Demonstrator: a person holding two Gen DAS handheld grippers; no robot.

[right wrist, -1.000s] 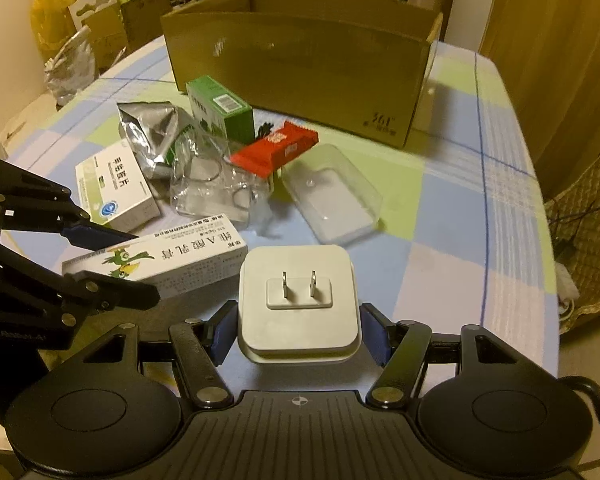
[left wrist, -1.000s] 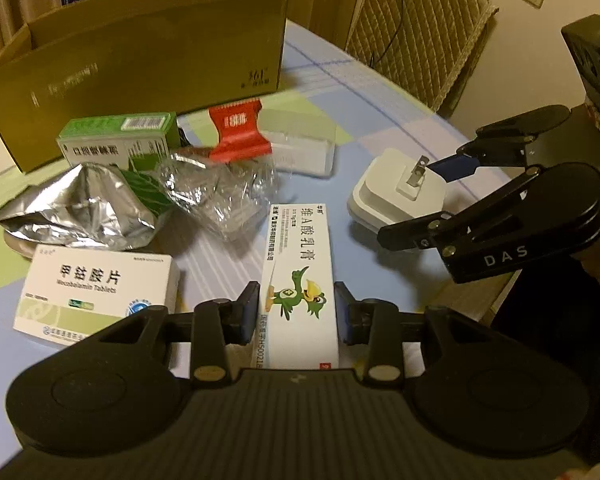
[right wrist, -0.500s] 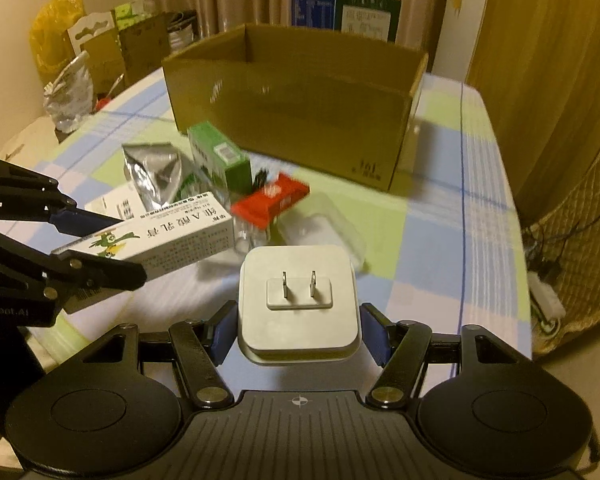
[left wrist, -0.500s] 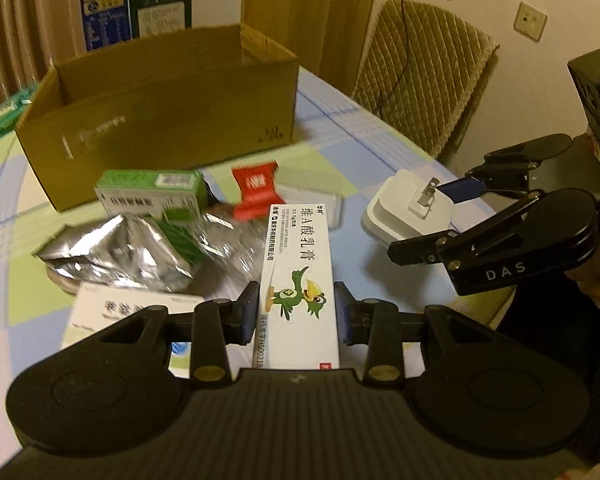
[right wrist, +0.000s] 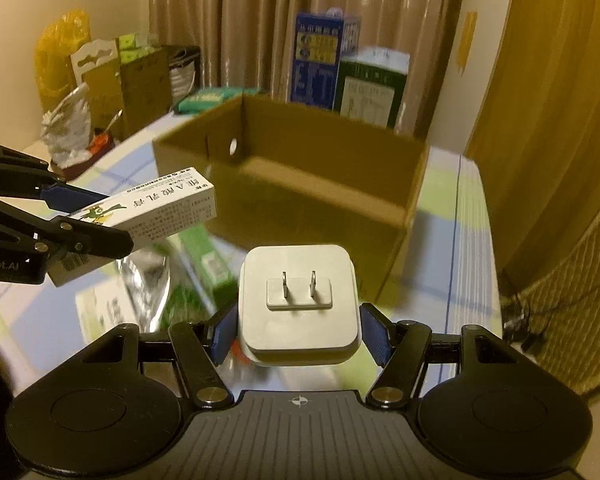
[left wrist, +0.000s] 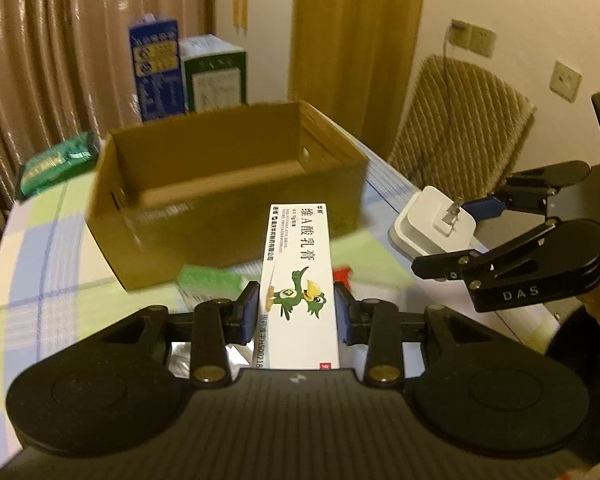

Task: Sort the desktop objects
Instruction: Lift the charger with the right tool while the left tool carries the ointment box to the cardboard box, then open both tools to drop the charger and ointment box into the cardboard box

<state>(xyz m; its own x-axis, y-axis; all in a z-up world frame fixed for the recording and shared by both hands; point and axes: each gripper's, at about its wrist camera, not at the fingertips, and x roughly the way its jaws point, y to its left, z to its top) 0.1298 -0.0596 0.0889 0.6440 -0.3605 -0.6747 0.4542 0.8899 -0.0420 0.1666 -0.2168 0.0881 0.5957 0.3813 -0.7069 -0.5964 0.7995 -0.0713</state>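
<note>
Our left gripper (left wrist: 296,312) clamps an ointment box (left wrist: 298,280) in its jaws. Our right gripper (right wrist: 298,334) grips a white plug (right wrist: 298,304) before the carton (right wrist: 320,188).

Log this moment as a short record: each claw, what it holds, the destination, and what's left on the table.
left claw: shut on the white ointment box, held lengthwise, clear of the table
right claw: shut on the white plug adapter, prongs up
destination: open cardboard box, looks empty
cardboard box position: ahead of both claws
left on table: green box, foil pouch, blurred
</note>
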